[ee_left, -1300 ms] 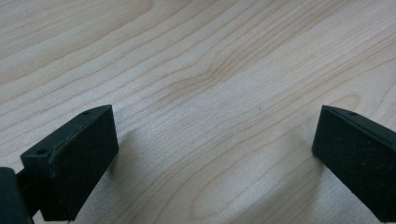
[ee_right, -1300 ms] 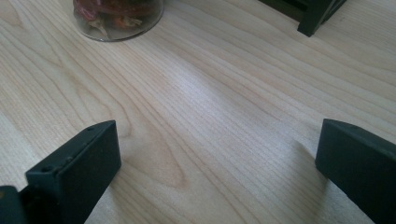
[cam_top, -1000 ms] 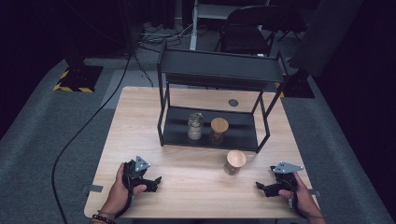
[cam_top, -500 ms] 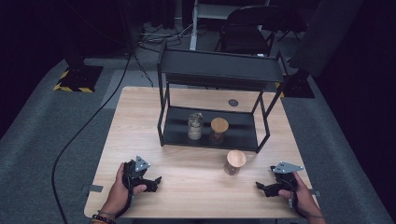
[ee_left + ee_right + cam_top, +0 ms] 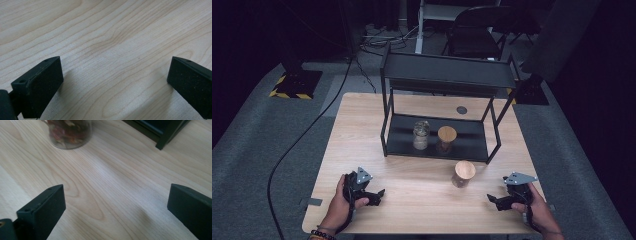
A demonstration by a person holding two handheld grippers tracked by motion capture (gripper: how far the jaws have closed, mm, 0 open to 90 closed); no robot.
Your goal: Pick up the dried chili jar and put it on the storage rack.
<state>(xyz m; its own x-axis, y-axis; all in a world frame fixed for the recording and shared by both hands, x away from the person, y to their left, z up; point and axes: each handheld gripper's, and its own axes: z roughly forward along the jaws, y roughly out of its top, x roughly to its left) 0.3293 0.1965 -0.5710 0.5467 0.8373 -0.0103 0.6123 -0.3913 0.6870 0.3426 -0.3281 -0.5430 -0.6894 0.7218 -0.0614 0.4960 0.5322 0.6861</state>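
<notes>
The left gripper [image 5: 374,196] rests low over the table [image 5: 362,130] near its front left corner, held in the person's left hand [image 5: 343,202]; in the left gripper view its two black jaws stand wide apart with nothing but bare wood grain between them. The right gripper [image 5: 494,201] sits near the front right corner in the right hand [image 5: 532,210], its jaws likewise spread wide and holding nothing, as the right gripper view shows. Nearest to it, well apart from the jaws, a glass jar with a wooden lid [image 5: 463,173] stands upright on the table, toward the front and right of centre, just in front of the shelf's front right leg; the right gripper view shows its lower part with reddish dried contents [image 5: 68,131]. Behind it a black metal shelf [image 5: 447,75] occupies the middle of the table toward the rear edge. On its lower tier stand two more jars side by side: a clear jar [image 5: 420,135] at the left and a wooden-lidded jar [image 5: 446,139] at the right. A small dark disc [image 5: 461,110] lies on the table behind the shelf.
</notes>
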